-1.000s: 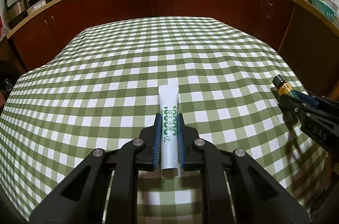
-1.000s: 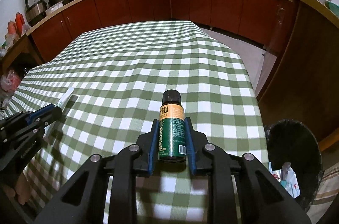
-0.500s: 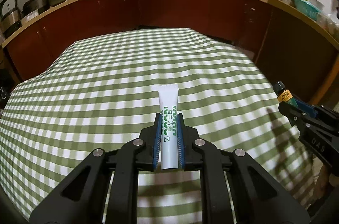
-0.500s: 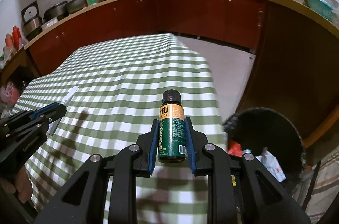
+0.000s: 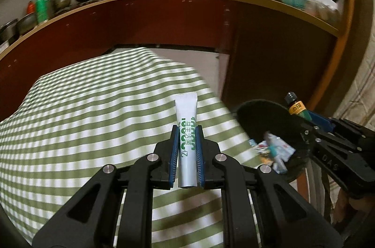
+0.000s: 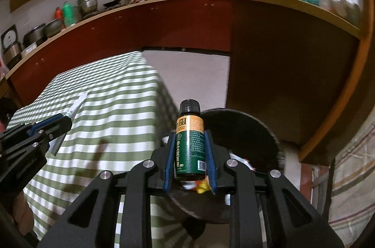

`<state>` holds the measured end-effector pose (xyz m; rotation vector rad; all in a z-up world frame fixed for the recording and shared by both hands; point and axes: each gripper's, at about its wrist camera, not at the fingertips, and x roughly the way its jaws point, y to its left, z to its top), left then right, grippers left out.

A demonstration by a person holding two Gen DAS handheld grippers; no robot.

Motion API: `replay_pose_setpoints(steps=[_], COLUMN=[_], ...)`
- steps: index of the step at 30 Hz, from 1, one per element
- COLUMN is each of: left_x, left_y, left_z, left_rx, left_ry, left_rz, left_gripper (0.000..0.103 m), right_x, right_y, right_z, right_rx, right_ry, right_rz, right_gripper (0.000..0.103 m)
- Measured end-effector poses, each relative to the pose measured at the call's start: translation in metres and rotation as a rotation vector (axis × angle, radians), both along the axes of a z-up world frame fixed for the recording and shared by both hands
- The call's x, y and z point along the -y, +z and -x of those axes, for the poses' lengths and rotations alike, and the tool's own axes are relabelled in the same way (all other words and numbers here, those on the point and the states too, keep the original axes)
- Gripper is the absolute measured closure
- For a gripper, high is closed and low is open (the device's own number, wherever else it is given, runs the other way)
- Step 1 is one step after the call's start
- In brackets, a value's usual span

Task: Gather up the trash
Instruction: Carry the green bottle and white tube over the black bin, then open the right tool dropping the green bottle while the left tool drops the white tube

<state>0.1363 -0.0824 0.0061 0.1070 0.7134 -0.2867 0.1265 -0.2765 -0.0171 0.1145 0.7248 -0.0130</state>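
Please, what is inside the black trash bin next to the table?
Inside the black trash bin lie crumpled wrappers, white, blue and yellow. What lies deeper is hidden by its rim and, in the right wrist view, by the green bottle and the jaws.

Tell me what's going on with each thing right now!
Left tool: shut on the tube, above the table.
Tube: white, gripped, sticking out forward.
Right tool: shut on the bottle, above the bin.
Bottle: green, cap on, gripped.
Bin: open, trash already inside.
Table: covered with a green checked cloth.
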Motion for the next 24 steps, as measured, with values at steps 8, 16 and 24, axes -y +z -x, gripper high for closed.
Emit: replay_pose_setpoints(steps=[8, 16, 24], left_x=[0.056, 0.093, 0.109], left_y=[-0.014, -0.028, -0.037], left_z=[-0.004, -0.016, -0.031], left_rx=[0.004, 0.003, -0.008], left_ry=[-0.087, -0.125, -0.13], left_rz=[-0.017, -0.042, -0.057], left_gripper=[0.089, 0.088, 0.076], right_x=[0.033, 0.052, 0.061], right_y=[-0.01, -0.023, -0.029], right_z=[0.004, -0.002, -0.005], right_rx=[0.005, 0.002, -0.001], right_ry=[-0.07, -0.101, -0.143], right_rz=[0.008, 0.007, -0.006], right_gripper=[0.078, 0.078, 0.062])
